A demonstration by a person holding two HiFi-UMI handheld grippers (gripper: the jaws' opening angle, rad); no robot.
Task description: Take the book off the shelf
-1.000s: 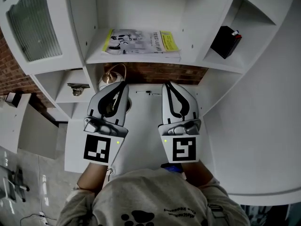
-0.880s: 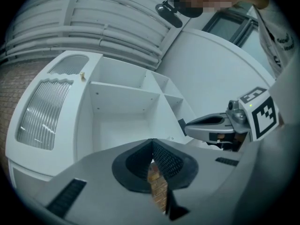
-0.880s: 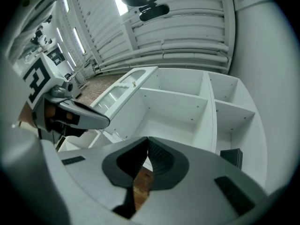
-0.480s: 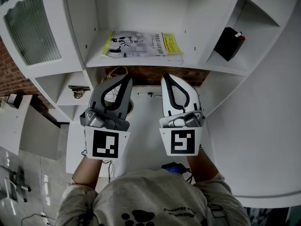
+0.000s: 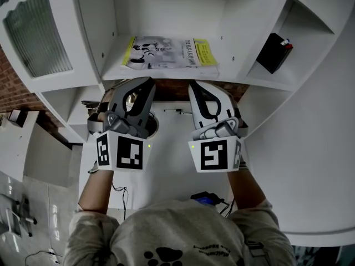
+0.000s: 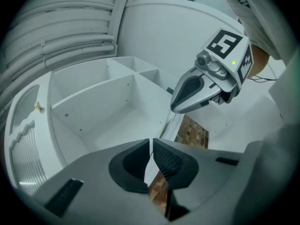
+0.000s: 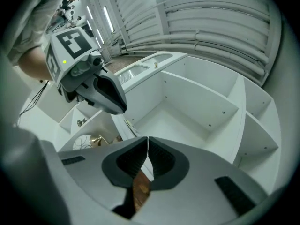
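Observation:
A book (image 5: 166, 52) with a white and yellow cover lies flat on the middle shelf (image 5: 166, 72) of the white unit, in the head view. My left gripper (image 5: 145, 85) is just below the shelf's front edge, under the book's left part, shut and empty. My right gripper (image 5: 195, 87) sits beside it under the book's right part, also shut with nothing in it. The left gripper view shows its fingertips (image 6: 151, 146) together, with the right gripper (image 6: 178, 104) ahead. In the right gripper view the tips (image 7: 147, 144) meet, and the left gripper (image 7: 117, 104) crosses in front.
A black box (image 5: 274, 51) stands in the angled compartment at the right. A brass object (image 5: 91, 105) sits in a lower left compartment. A ribbed glass door (image 5: 36, 35) hangs at the far left. Brick wall (image 5: 183, 87) shows under the shelf. A white tabletop (image 5: 172, 159) lies below the grippers.
Both grippers have moved up toward the shelf's front edge and rolled, so their marker cubes face the camera differently. Both stay shut. The book has not moved.

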